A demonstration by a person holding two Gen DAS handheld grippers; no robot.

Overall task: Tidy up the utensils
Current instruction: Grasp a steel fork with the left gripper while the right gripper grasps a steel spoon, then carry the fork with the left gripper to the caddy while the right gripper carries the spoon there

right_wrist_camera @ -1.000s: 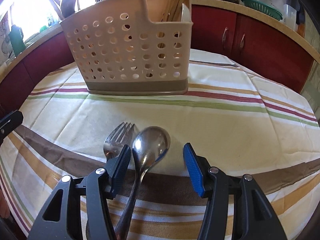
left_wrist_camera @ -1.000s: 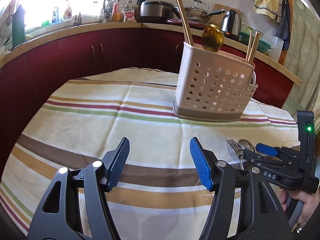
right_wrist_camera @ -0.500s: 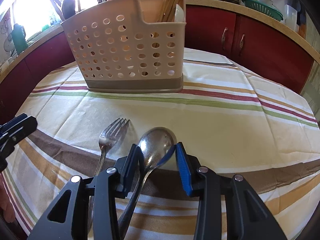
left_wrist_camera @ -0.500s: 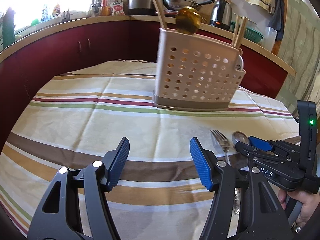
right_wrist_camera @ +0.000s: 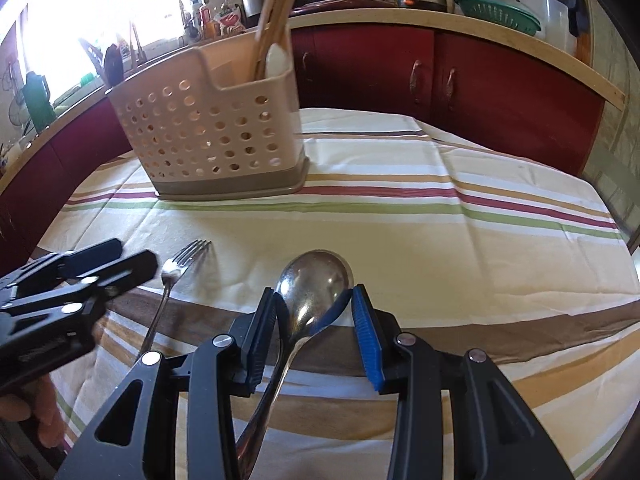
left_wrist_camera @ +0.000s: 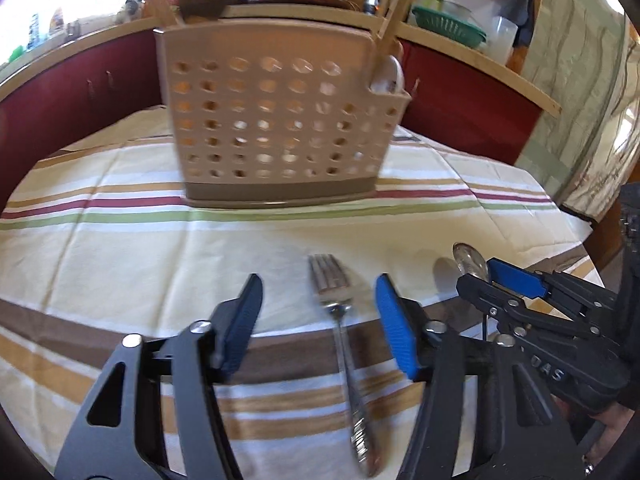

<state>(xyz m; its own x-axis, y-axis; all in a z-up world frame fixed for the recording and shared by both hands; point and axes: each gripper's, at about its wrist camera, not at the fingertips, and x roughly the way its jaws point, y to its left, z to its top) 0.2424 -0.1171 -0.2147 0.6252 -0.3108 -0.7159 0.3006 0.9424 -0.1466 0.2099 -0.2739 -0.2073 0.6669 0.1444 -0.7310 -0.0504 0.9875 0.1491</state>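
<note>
A spoon (right_wrist_camera: pixel 316 288) sits clamped in the right gripper (right_wrist_camera: pixel 314 312), while the left gripper (left_wrist_camera: pixel 318 312) is closing around a fork (left_wrist_camera: pixel 334 300) not yet touched; the caddy (left_wrist_camera: pixel 276 120) ahead of both already holds chopsticks – two pieces left

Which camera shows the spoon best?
The right wrist view: the spoon fills the middle, its bowl between the right tongs. The left wrist view shows only the bowl's tip behind those tongs.
</note>
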